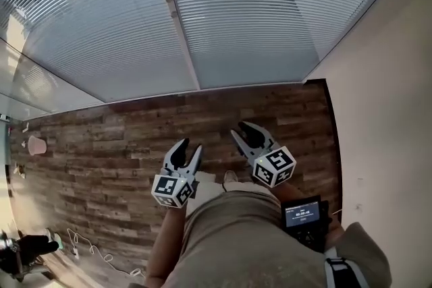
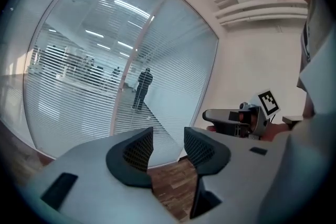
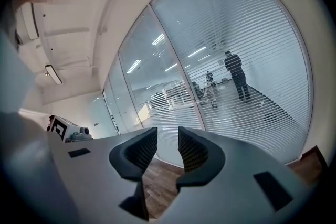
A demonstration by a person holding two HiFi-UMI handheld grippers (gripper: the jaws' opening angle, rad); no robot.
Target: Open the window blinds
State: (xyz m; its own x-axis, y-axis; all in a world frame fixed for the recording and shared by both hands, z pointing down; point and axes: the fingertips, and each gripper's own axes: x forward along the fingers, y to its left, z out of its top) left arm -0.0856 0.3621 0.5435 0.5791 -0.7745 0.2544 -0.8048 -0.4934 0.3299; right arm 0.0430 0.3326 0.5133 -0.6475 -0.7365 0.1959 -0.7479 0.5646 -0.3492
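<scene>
White slatted window blinds (image 1: 223, 17) hang over tall glass panes split by a white mullion (image 1: 177, 23); the slats stand partly tilted, with an office and people showing through. My left gripper (image 1: 186, 151) and right gripper (image 1: 240, 131) hover side by side over the wood floor, a good way short of the glass. Each one is open by a narrow gap, and neither holds anything. In the left gripper view the blinds (image 2: 94, 86) fill the left side beyond the left gripper (image 2: 168, 140). In the right gripper view the blinds (image 3: 252, 76) lie past the right gripper (image 3: 168, 139).
Wood plank floor (image 1: 101, 158) runs up to the window. A beige wall (image 1: 385, 111) closes the right side, meeting the glass at a corner. A pink cup (image 1: 37, 145) and white cables (image 1: 88, 249) lie at the left. A black device with a screen (image 1: 304, 216) sits at the person's waist.
</scene>
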